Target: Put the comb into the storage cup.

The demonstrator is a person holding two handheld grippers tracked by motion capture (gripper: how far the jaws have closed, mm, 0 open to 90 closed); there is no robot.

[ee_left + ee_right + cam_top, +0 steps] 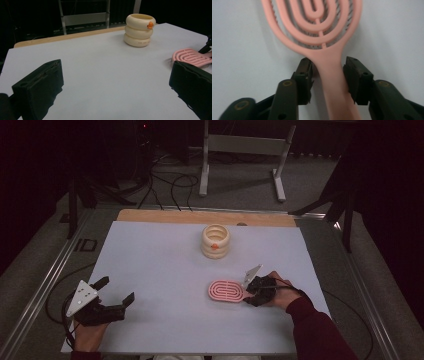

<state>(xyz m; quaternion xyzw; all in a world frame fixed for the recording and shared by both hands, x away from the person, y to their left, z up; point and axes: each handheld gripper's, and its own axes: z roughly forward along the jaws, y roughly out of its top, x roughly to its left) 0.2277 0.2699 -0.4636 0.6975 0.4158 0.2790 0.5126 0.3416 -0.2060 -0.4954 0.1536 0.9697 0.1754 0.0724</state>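
A pink vented hairbrush [226, 291] [191, 56] [317, 25] lies flat on the white table, right of centre. My right gripper [248, 296] [328, 62] sits low at the brush's handle end, its jaws either side of the handle. The right jaw is against the handle and a thin gap shows at the left one, so it is open. The brush looks slightly blurred in the right gripper view. My left gripper [117, 290] [115, 82] rests at the front left, wide open and holding nothing.
A cream holder of three stacked rings [216, 241] [139, 30] with a small orange mark [214, 246] stands at the table's back middle. The white sheet [160, 265] covers a wooden tabletop. A metal frame [242, 145] stands on the floor beyond.
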